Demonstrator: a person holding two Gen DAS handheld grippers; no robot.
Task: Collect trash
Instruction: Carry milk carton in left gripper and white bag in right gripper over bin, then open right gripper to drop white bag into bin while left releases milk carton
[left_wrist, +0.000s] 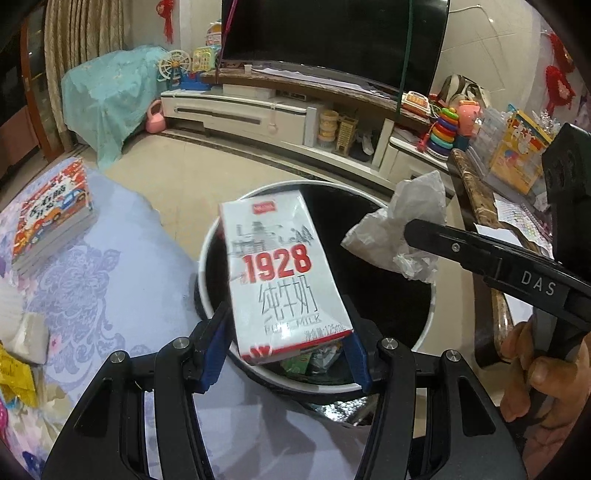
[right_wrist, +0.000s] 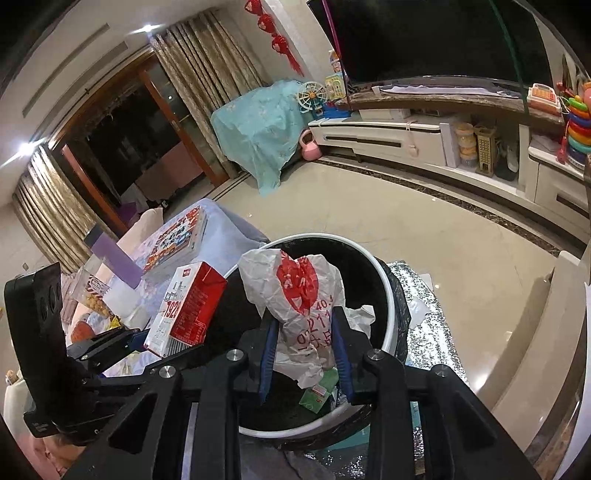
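Observation:
My left gripper is shut on a white and red "1928" milk carton and holds it over the open bin, which has a white rim and a black liner. The carton also shows in the right wrist view. My right gripper is shut on a crumpled white plastic bag with red print, held over the same bin. The bag also shows in the left wrist view, beside the right gripper's finger. Green packaging lies inside the bin.
A table with a purple floral cloth stands left of the bin, with a stack of picture books, tissues and a yellow wrapper. A TV cabinet with toys lines the far wall. A marble-edged table is at right.

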